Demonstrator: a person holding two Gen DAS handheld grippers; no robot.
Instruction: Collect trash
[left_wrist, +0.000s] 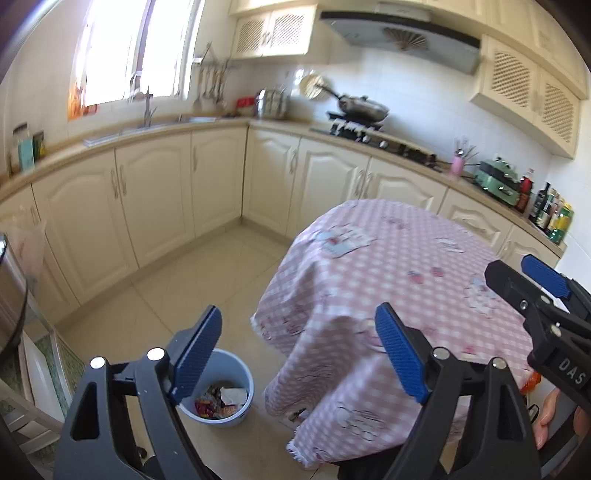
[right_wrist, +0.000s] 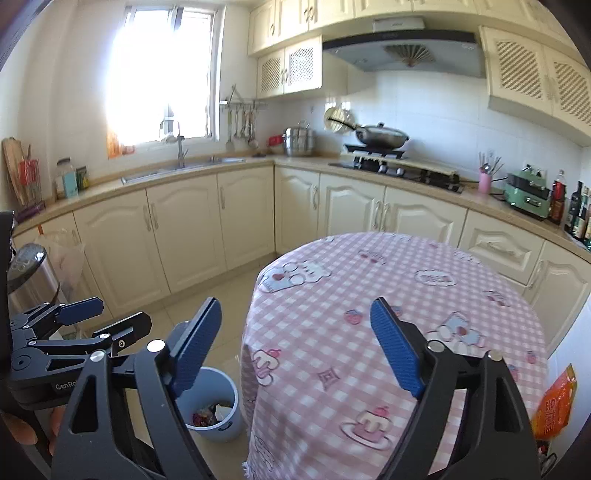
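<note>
A light blue trash bin (left_wrist: 221, 402) stands on the floor left of the table, with several wrappers inside; it also shows in the right wrist view (right_wrist: 214, 406). An orange snack packet (right_wrist: 554, 402) lies at the table's right edge; a sliver of it shows in the left wrist view (left_wrist: 530, 382). My left gripper (left_wrist: 299, 350) is open and empty, above the table's left edge. My right gripper (right_wrist: 295, 347) is open and empty over the pink checked tablecloth (right_wrist: 388, 295). Each gripper shows in the other's view: the right one (left_wrist: 532, 280) and the left one (right_wrist: 96, 317).
Cream cabinets and a worktop run along the back, with a sink (right_wrist: 184, 166), a wok on the hob (right_wrist: 380, 138), a green appliance (right_wrist: 526, 195) and bottles (right_wrist: 576, 210). A steel pedal bin (right_wrist: 29, 273) stands at the left. Tiled floor (left_wrist: 192, 288) lies between table and cabinets.
</note>
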